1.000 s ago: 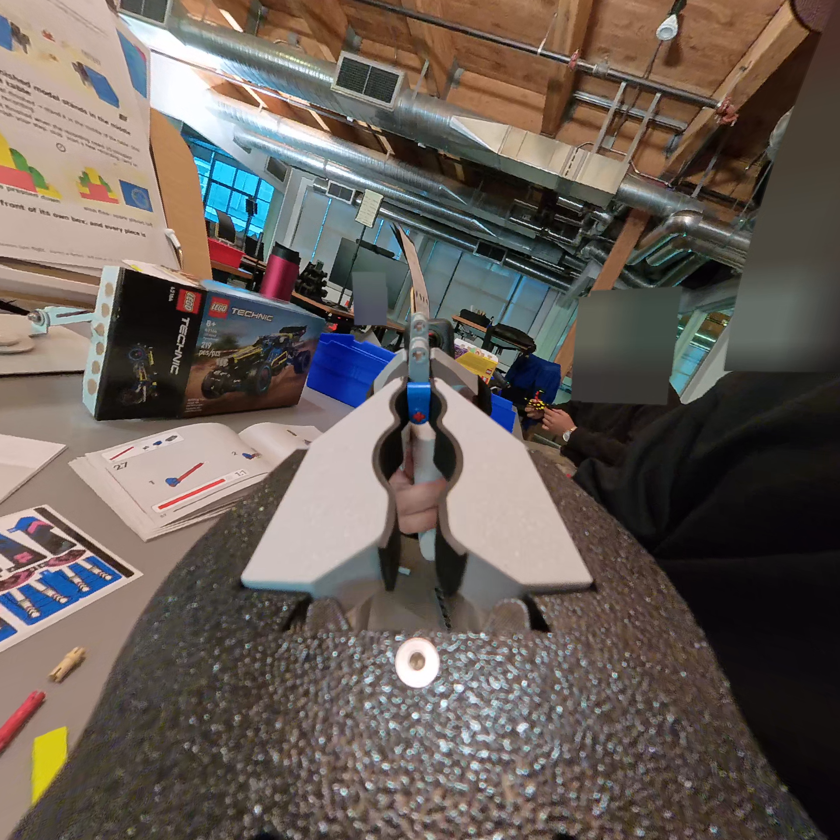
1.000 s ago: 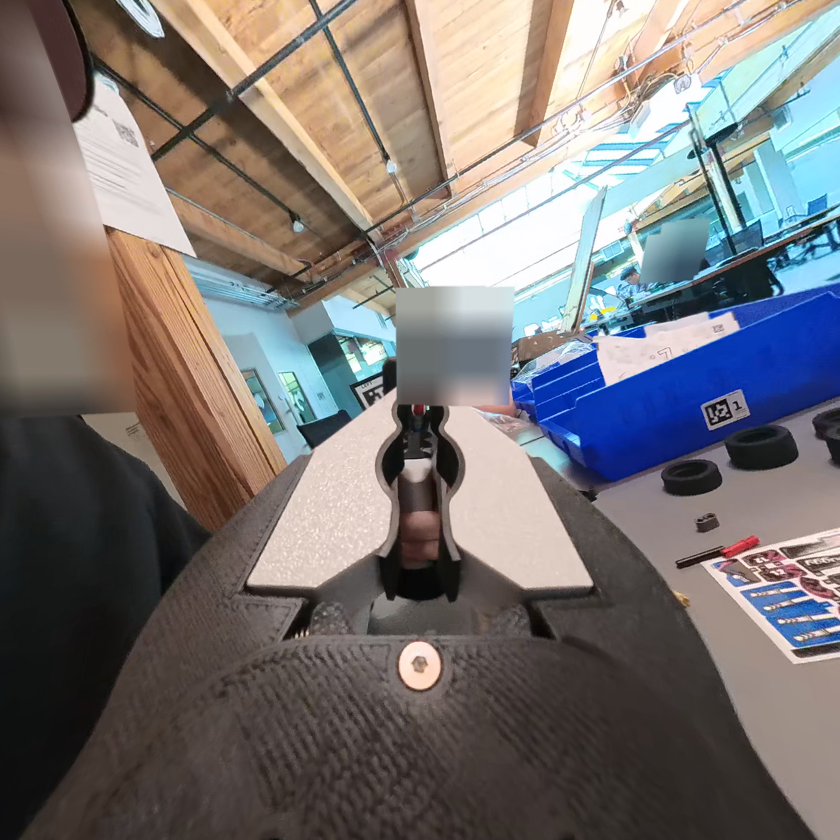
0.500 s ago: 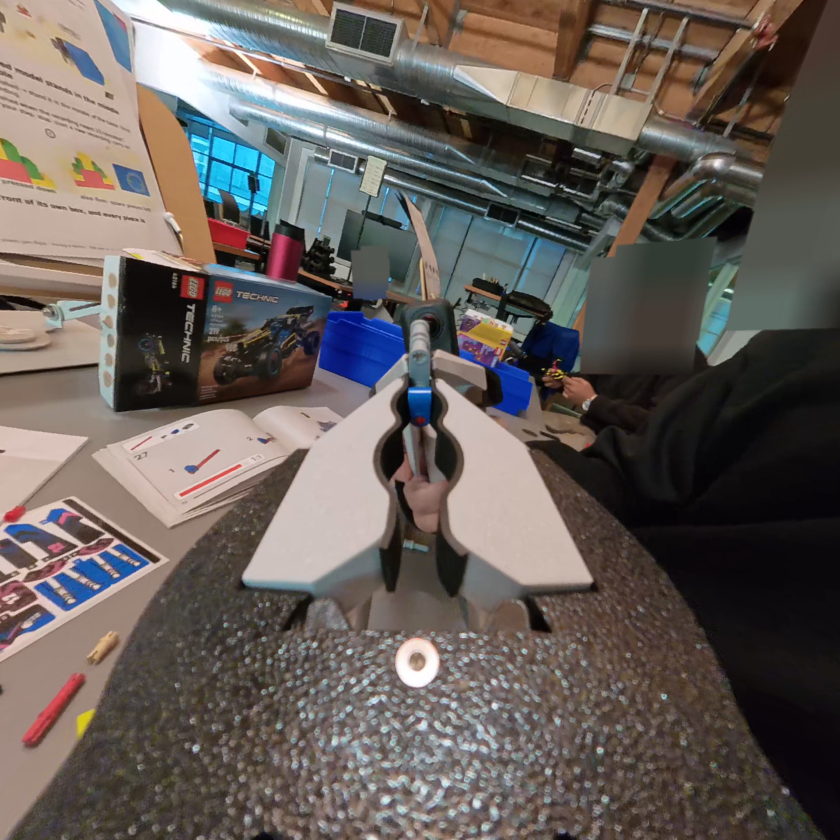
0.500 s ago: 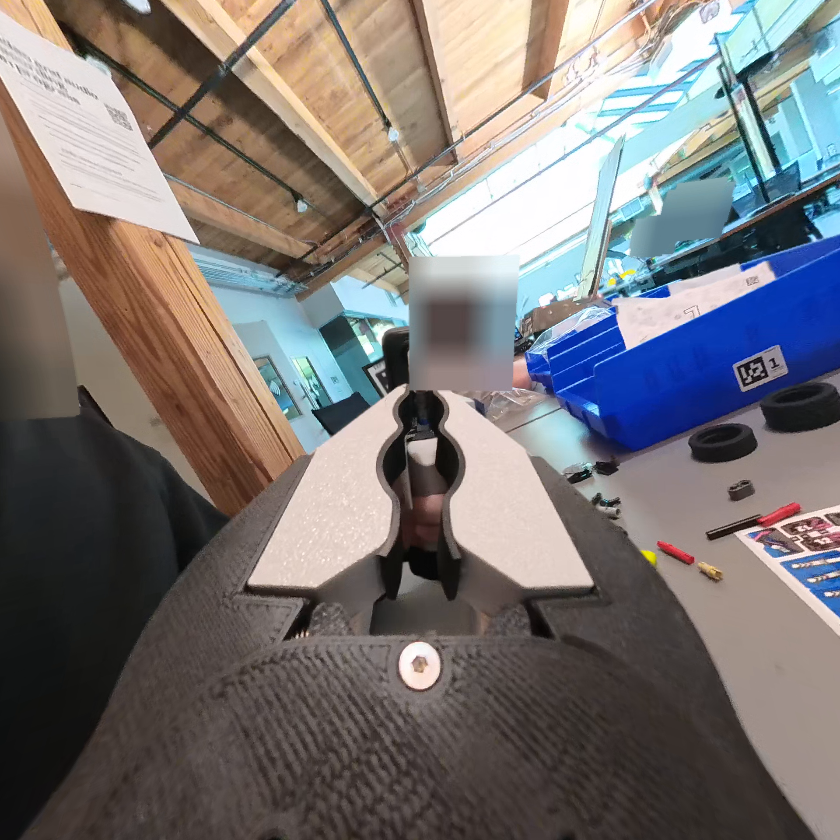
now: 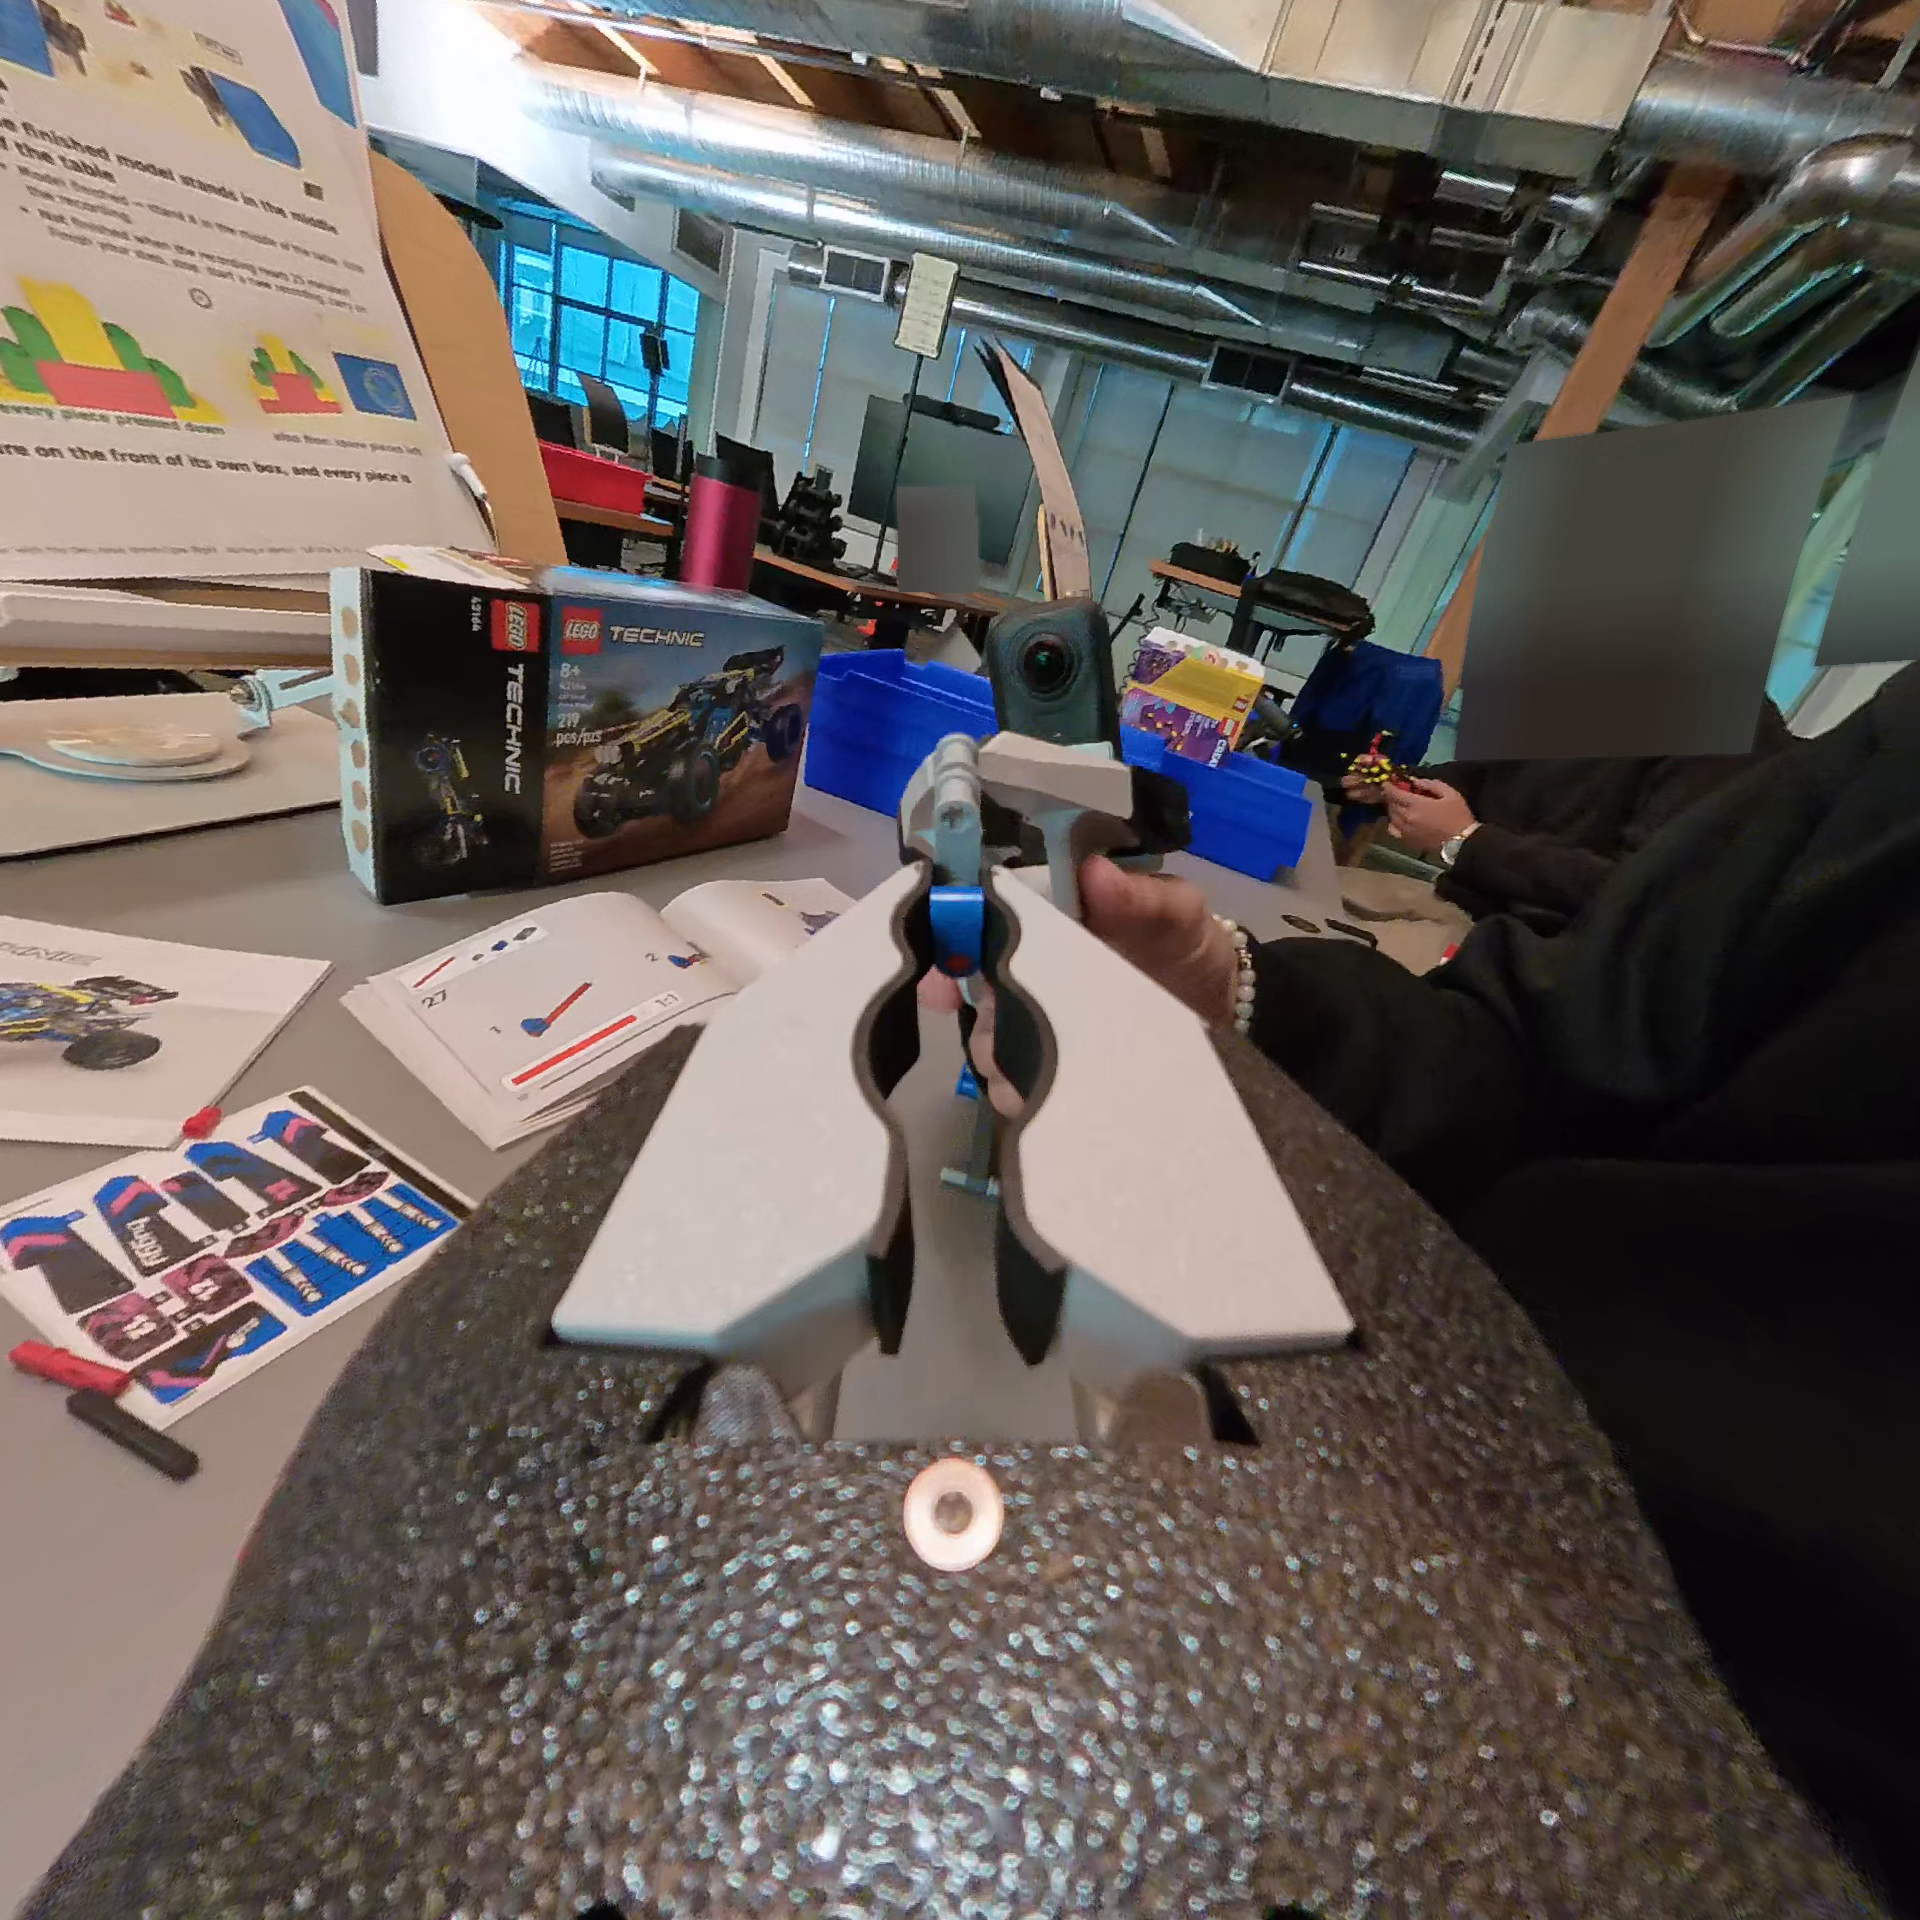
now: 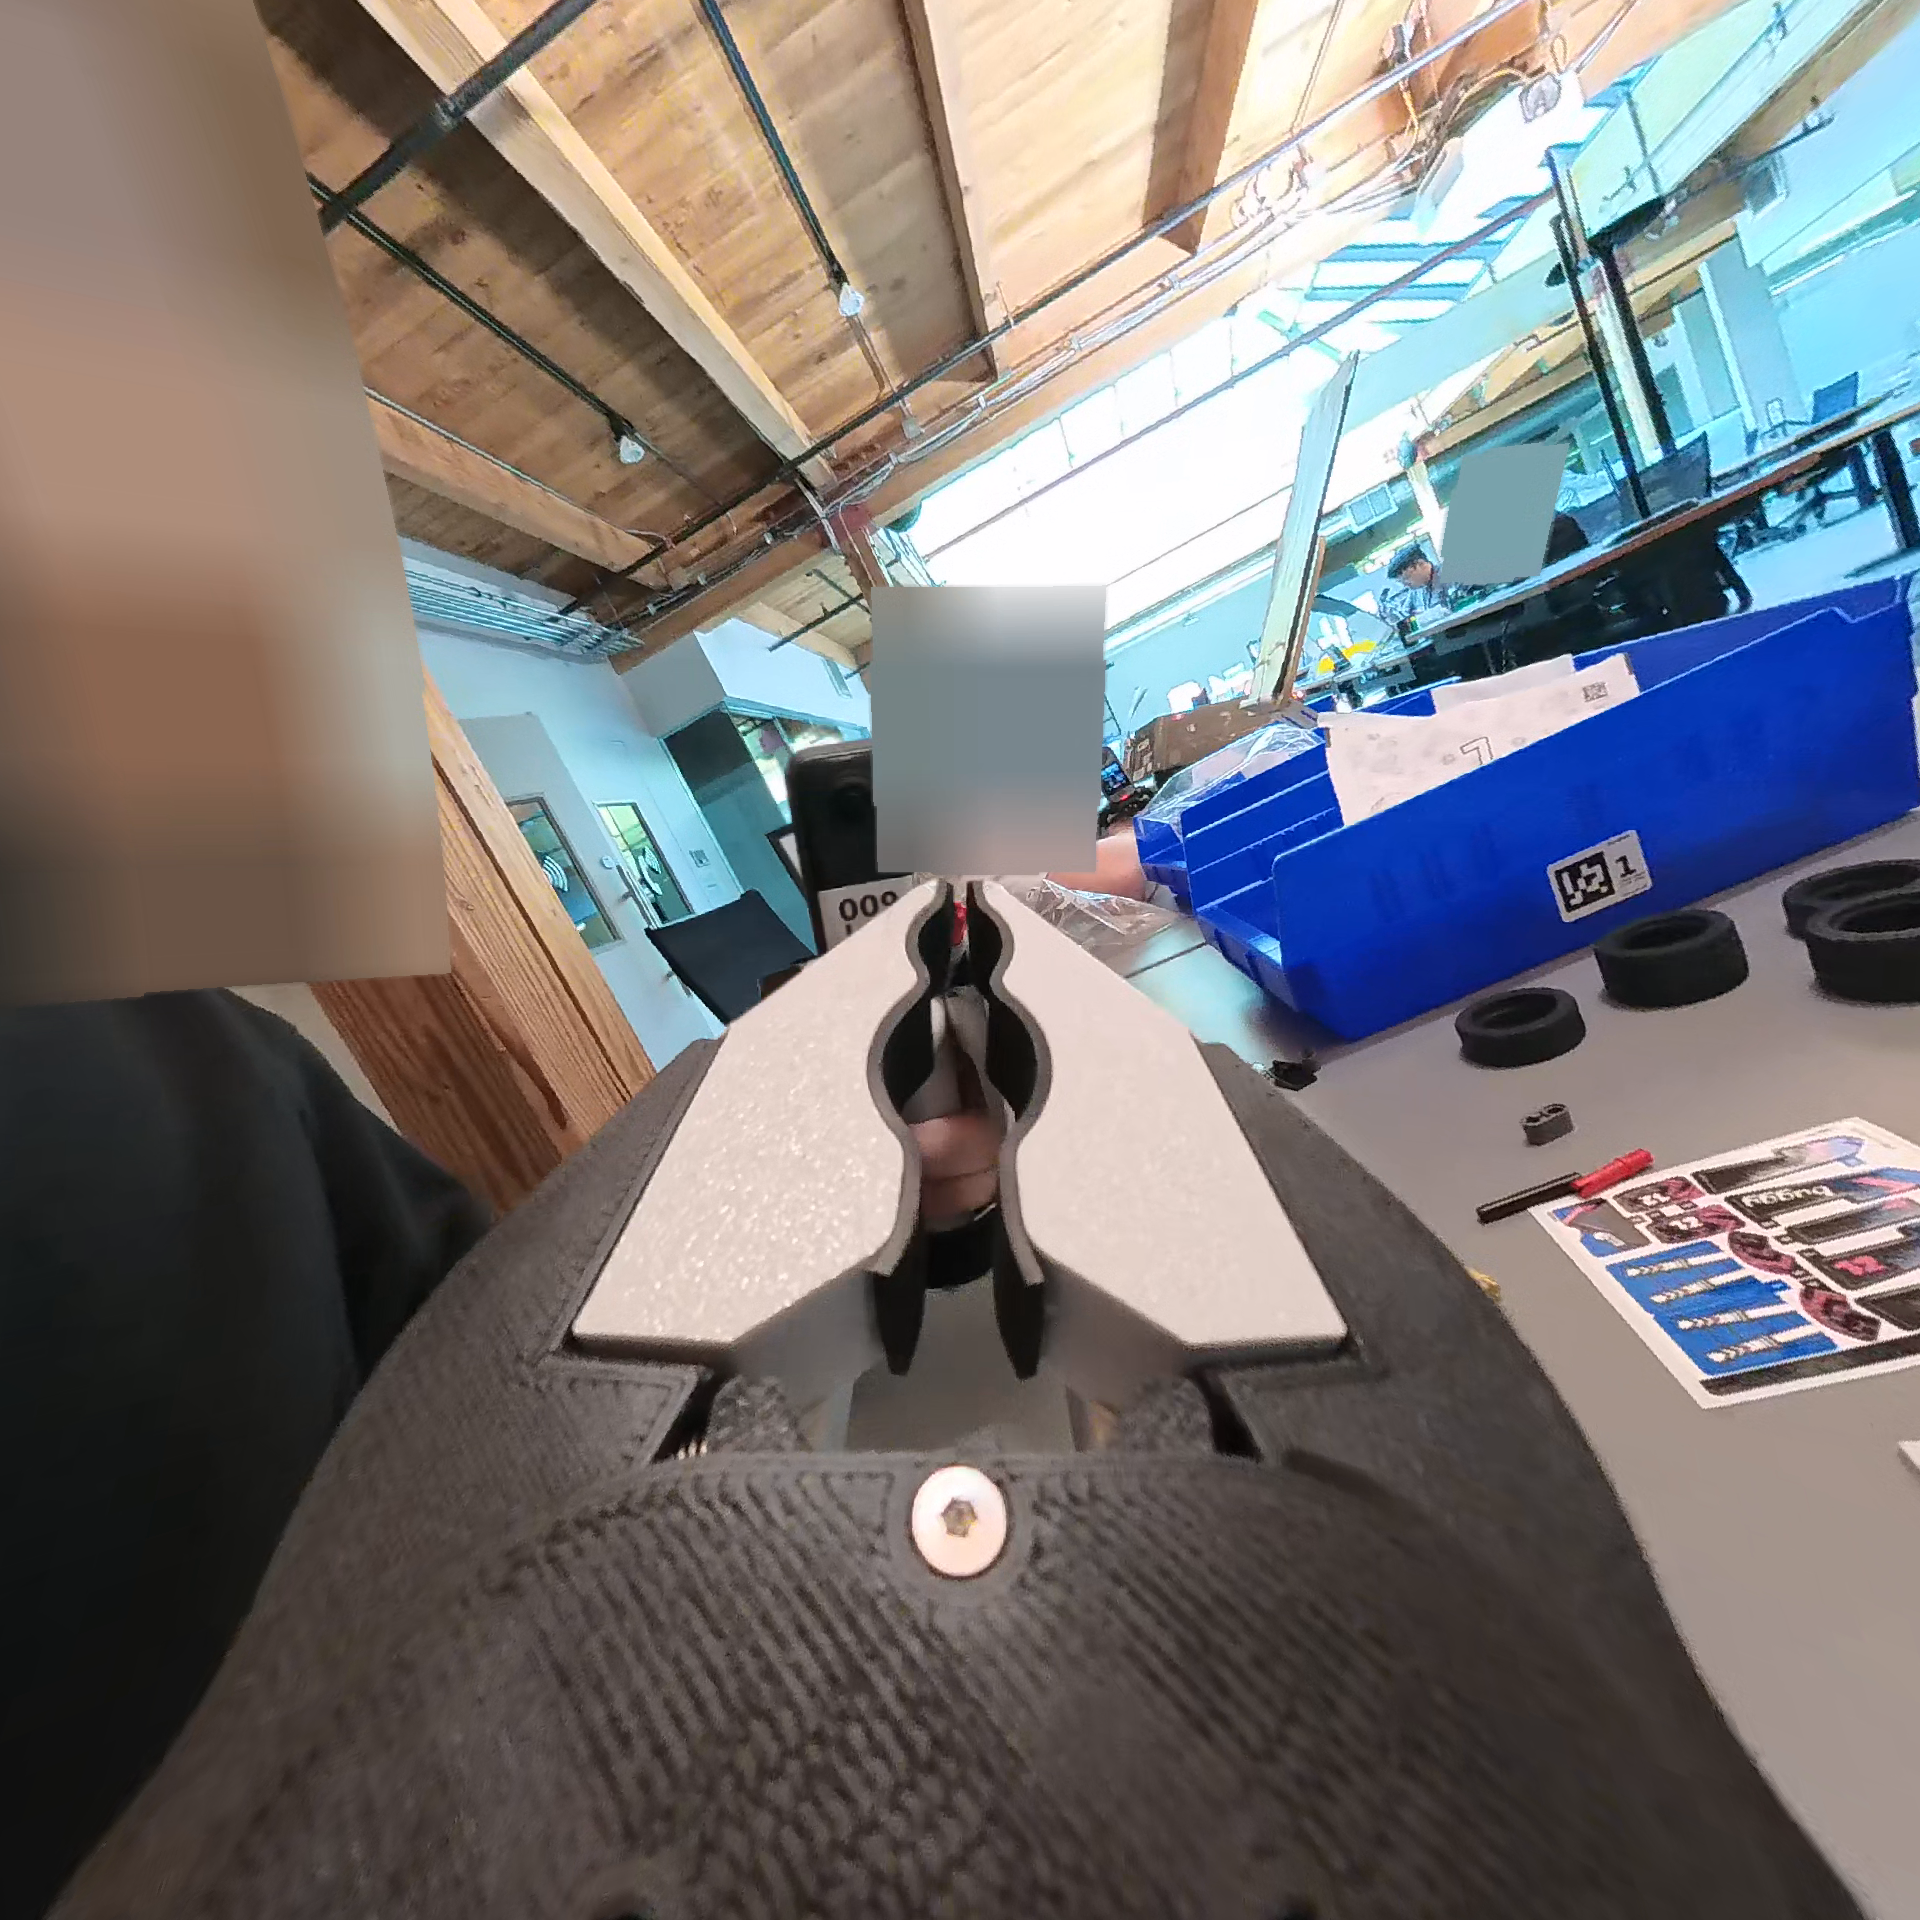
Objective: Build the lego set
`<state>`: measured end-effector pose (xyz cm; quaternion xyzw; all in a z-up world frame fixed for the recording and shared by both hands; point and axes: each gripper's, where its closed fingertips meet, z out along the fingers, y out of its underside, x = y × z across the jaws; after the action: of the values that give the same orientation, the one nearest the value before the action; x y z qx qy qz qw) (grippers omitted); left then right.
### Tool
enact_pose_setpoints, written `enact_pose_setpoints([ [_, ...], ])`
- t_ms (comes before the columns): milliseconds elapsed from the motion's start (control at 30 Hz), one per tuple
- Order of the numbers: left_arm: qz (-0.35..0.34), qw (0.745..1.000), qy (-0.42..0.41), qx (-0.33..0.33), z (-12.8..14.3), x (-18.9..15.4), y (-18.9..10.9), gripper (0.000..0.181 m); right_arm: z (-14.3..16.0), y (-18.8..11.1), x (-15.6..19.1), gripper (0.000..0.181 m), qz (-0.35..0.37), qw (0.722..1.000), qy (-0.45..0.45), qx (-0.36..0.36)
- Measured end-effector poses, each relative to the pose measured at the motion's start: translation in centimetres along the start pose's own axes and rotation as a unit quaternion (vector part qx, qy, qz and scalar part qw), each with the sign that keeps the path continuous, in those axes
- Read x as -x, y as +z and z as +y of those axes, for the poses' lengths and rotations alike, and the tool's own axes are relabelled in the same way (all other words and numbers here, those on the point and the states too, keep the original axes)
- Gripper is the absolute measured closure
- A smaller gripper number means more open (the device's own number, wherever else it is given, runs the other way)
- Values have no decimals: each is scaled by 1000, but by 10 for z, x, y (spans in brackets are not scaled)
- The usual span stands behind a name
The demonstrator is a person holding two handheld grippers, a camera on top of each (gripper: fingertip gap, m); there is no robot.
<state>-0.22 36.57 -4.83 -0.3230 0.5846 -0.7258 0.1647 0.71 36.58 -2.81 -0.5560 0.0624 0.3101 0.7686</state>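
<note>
My left gripper (image 5: 956, 914) is shut on a small lego assembly (image 5: 954, 831), a grey beam with a blue piece, held up above the grey table (image 5: 208, 1610). My right gripper (image 6: 961, 914) is shut, and a small red and dark bit of the lego assembly (image 6: 962, 923) shows between its tips. In the left wrist view the right gripper (image 5: 997, 790) meets the top of the grey beam from the right, with a hand (image 5: 1143, 925) on it. How much of the assembly sits between the right fingers is hidden.
A lego box (image 5: 582, 727), an open instruction booklet (image 5: 561, 987), a sticker sheet (image 5: 208, 1236), a red pin (image 5: 62, 1361) and a black axle (image 5: 130, 1434) lie at the left. Blue bins (image 6: 1558, 831), black tyres (image 6: 1673, 956) and a small dark connector (image 6: 1548, 1125) are at the right. Less than 4 cm separates the two grippers' tips. The black axle (image 5: 130, 1434) is about equally far from each gripper, around 20 cm. It is also in sight in the right wrist view (image 6: 1531, 1195).
Both grippers have tilted down towards the table while staying shut. The right gripper now shows to the right of the held beam instead of straight behind it.
</note>
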Motion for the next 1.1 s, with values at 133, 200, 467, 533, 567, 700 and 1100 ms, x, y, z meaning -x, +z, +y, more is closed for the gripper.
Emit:
enact_pose_setpoints([
  [133, -10, 1000, 12, 0, 0, 2, 0, 177, 1, 0, -1, 179, -5, 1000, 22, -8],
  [200, -14, 1000, 20, -4, -2, 1, 1, 177, 0, 0, -1, 180, -6, 1000, 28, -12],
  [467, -57, 996, 67, 8, 0, 9, 1, 168, -2, -3, -14, 181, 25, 998, 55, -30],
  [533, -90, 993, 75, 25, 3, 22, -8, 170, 8, -4, -24, 181, 60, 998, 34, 16],
  [567, -107, 990, 80, 33, 4, 28, -14, 171, 15, -7, -31, 181, 87, 994, 1, 60],
  [700, -148, 970, 114, 154, 28, 47, -46, 167, 54, -27, -52, 181, 159, 939, -137, 274],
  [1100, -28, 923, 98, 371, 106, 17, -77, 162, 166, -43, -27, 134, 73, 796, -226, 557],
])
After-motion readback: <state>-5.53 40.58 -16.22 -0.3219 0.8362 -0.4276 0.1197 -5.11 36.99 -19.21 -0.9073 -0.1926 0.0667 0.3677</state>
